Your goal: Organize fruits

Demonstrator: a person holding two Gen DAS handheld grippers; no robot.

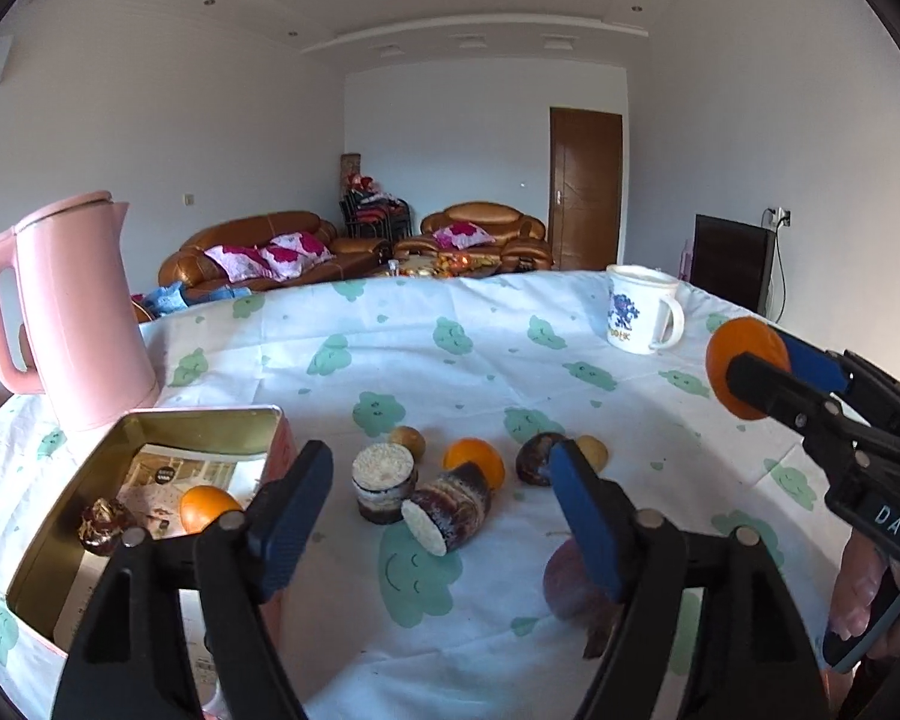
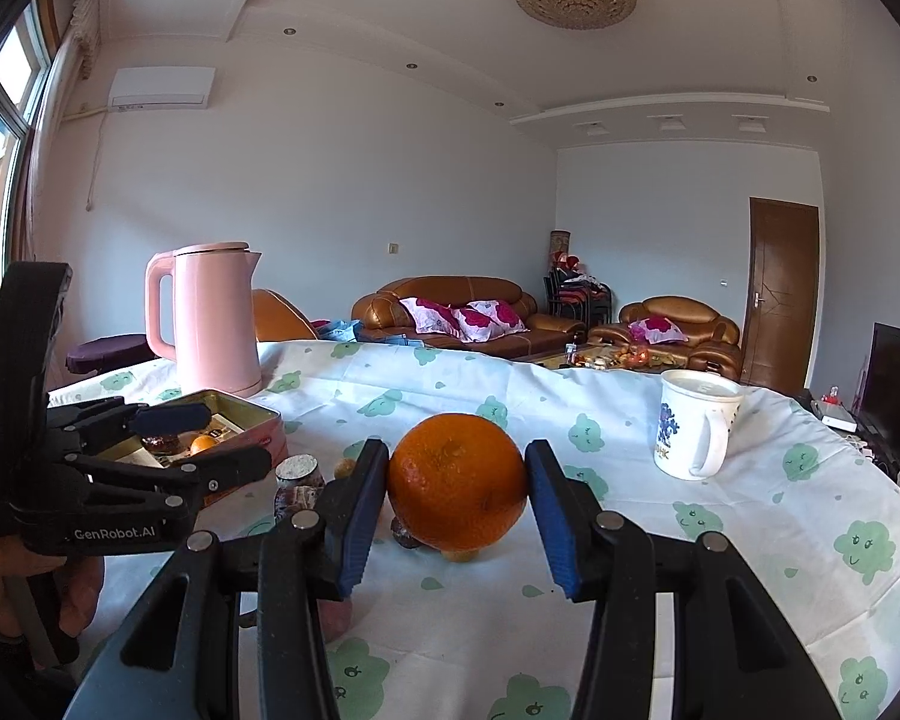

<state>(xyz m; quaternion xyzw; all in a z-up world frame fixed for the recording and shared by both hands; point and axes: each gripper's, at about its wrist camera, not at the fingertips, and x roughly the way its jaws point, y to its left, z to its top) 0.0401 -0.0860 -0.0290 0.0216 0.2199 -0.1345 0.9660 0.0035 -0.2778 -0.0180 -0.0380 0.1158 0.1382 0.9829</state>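
Observation:
My right gripper [image 2: 457, 468] is shut on an orange [image 2: 456, 480] and holds it above the table; the left wrist view shows that orange [image 1: 744, 372] at the right. My left gripper [image 1: 438, 480] stands open over the tablecloth with nothing pressed between its pads. Ahead of it lie two cut sugarcane pieces [image 1: 450, 507], another orange [image 1: 477, 459], a dark round fruit [image 1: 537, 456] and two small tan fruits [image 1: 407, 439]. To its left is an open gold tin [image 1: 210, 414] holding an orange [image 1: 207, 507] and a dark brown fruit [image 1: 105, 525]. A reddish fruit [image 1: 567, 582] sits partly hidden behind the right finger.
A pink kettle [image 1: 72, 312] stands behind the tin at the left. A white mug [image 1: 642, 309] stands at the far right near the table's back edge. The cloud-print tablecloth [image 1: 450, 360] covers the round table. Sofas and a door lie beyond it.

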